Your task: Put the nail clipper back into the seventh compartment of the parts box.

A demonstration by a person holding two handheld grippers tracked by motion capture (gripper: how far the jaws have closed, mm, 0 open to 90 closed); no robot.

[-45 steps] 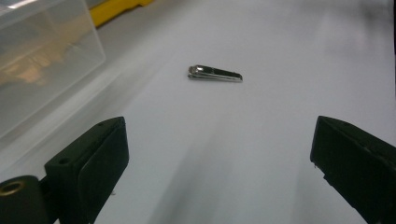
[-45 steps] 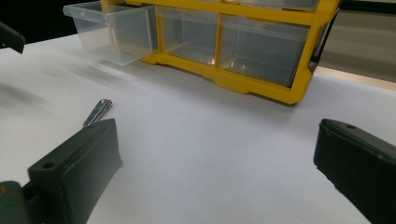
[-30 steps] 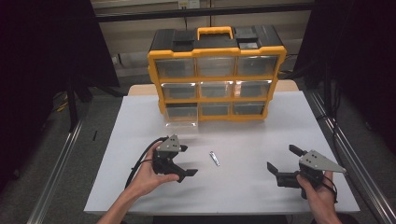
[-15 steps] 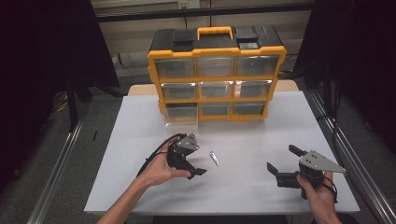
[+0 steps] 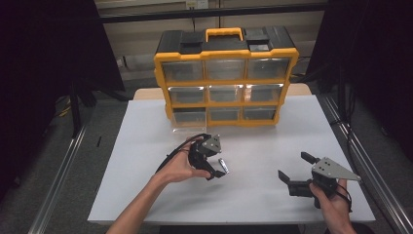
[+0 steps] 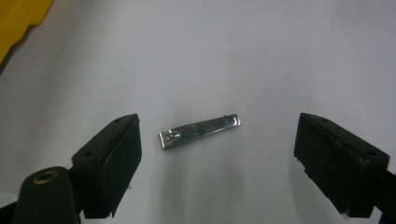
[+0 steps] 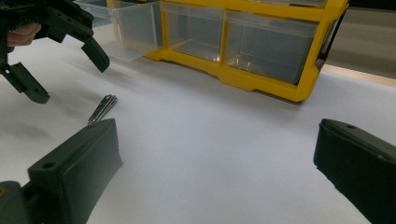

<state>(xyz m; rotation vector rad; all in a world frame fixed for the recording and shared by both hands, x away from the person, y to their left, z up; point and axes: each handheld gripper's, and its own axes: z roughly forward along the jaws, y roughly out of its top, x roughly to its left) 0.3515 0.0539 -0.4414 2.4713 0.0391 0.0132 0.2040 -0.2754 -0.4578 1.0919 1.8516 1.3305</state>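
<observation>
A small metal nail clipper (image 6: 199,131) lies flat on the white table (image 5: 146,146). My left gripper (image 6: 219,129) hangs over it, one jaw on each side. The jaws have just been closing a little, but both pads stand well away from the clipper. In the high view the left gripper (image 5: 217,169) sits mid-table with the clipper (image 5: 223,165) at its tips. My right gripper (image 5: 294,165) rests open near the front right with nothing in it. The right gripper view (image 7: 215,140) looks across at the clipper (image 7: 102,108) and the left gripper (image 7: 67,78).
A yellow and black drawer organizer (image 5: 226,78) with clear drawers stands at the back of the table. Its bottom-left drawer (image 5: 190,119) is pulled out toward me. A black cable (image 5: 170,156) trails from the left gripper. Dark floor and metal rails flank the table.
My left hand has carried its gripper to the right, from beside the nail clipper to over it. The right gripper has stayed where it was.
</observation>
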